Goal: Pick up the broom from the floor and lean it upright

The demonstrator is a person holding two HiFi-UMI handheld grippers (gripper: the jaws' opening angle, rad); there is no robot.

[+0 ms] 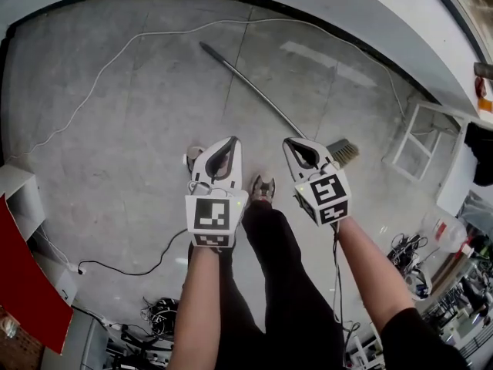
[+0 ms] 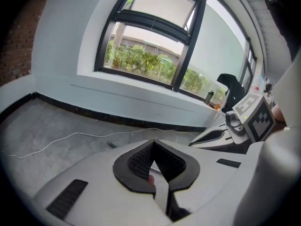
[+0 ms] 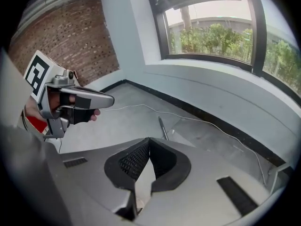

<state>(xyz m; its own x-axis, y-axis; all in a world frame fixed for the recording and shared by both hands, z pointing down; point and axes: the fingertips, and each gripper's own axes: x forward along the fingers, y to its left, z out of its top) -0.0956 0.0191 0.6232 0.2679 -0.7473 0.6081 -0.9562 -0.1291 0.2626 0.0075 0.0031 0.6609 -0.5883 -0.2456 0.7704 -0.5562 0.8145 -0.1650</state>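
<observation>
Grey concrete floor (image 1: 139, 114) fills the head view; the broom (image 1: 254, 87) lies flat on it, just beyond the left gripper (image 1: 230, 141) and right gripper (image 1: 289, 142). Left gripper view: jaws together, empty. Right gripper view: likewise closed on nothing, handle ahead. Grasping, lifting and leaning all remain.

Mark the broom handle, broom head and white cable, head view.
broom handle (image 1: 254, 91), head view, middle of the shaft.
broom head (image 1: 344, 153), head view, on the bristles.
white cable (image 1: 185, 29), head view, stretch beyond the handle's tip.
</observation>
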